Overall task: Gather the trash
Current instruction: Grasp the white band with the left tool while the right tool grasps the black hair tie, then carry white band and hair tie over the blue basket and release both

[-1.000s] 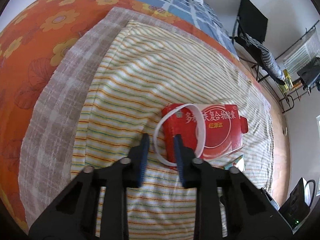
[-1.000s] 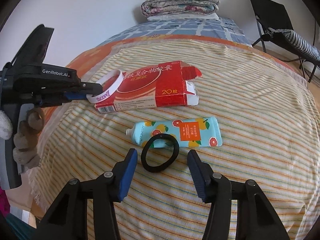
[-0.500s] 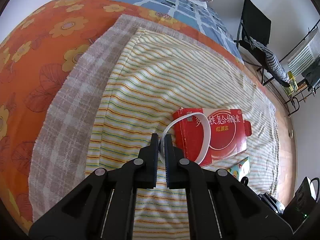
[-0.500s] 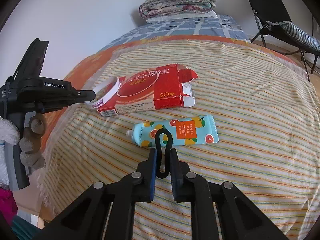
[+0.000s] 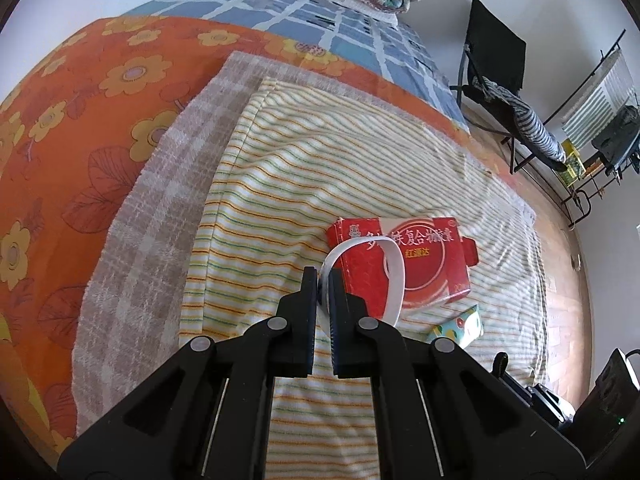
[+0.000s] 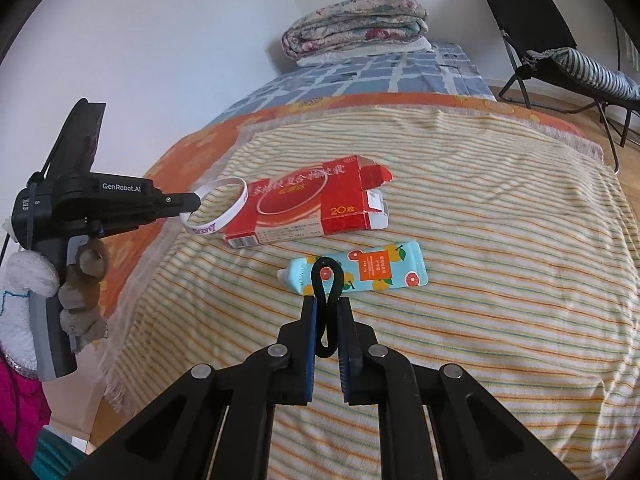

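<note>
A white wristband (image 5: pixel 394 276) is pinched in the left gripper (image 5: pixel 325 280), lifted beside the red box (image 6: pixel 308 204). A black hair tie (image 6: pixel 328 300) is squeezed in the right gripper (image 6: pixel 327 308). Box and tube (image 6: pixel 360 272) are left lying on the striped blanket (image 6: pixel 500 260); no bin is seen.

White wristband (image 5: pixel 394 276), black hair tie (image 6: pixel 328 304), both pinched.
</note>
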`<state>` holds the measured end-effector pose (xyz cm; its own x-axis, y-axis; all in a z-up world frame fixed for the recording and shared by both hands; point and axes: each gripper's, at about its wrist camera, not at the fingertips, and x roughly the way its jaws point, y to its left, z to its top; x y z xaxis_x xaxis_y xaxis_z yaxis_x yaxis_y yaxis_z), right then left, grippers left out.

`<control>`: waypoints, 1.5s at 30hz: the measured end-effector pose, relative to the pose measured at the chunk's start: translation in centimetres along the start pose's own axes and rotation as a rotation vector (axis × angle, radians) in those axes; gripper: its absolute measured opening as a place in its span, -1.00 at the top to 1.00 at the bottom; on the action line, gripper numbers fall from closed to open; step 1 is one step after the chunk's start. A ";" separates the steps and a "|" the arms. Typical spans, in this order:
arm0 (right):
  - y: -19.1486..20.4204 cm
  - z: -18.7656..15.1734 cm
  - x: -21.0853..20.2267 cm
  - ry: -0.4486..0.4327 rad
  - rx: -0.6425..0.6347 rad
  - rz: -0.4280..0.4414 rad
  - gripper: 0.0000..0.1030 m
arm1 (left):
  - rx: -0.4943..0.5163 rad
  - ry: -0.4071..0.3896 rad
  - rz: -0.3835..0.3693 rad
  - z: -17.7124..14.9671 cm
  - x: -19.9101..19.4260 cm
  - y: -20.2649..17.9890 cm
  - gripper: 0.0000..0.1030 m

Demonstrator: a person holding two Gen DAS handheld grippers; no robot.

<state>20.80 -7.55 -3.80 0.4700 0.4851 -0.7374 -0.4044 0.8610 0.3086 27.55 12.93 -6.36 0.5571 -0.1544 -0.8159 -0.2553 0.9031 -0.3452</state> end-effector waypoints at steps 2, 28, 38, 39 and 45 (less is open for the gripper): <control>0.3 -0.1 -0.5 -0.006 -0.007 0.001 0.86 | 0.006 -0.005 -0.008 -0.3 -0.7 -0.1 0.94; 6.7 -6.8 -9.8 -0.030 -0.107 -0.001 0.86 | 0.235 -0.020 -0.074 -12.4 -11.1 -2.5 0.94; 8.3 -10.8 -12.3 -0.015 -0.113 -0.012 0.86 | 0.309 0.008 -0.084 -18.6 -12.6 -3.5 0.94; 8.3 -11.3 -12.4 -0.011 -0.110 -0.013 0.86 | 0.313 0.010 -0.084 -19.2 -12.7 -3.5 0.94; 8.5 -13.3 -12.8 0.004 -0.096 -0.015 0.86 | 0.341 0.039 -0.074 -22.5 -12.5 -3.5 0.94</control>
<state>0.95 -8.46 0.29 0.4740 0.4712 -0.7438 -0.4704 0.8496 0.2384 3.69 2.66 -5.36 0.5317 -0.2338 -0.8140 0.0671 0.9697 -0.2348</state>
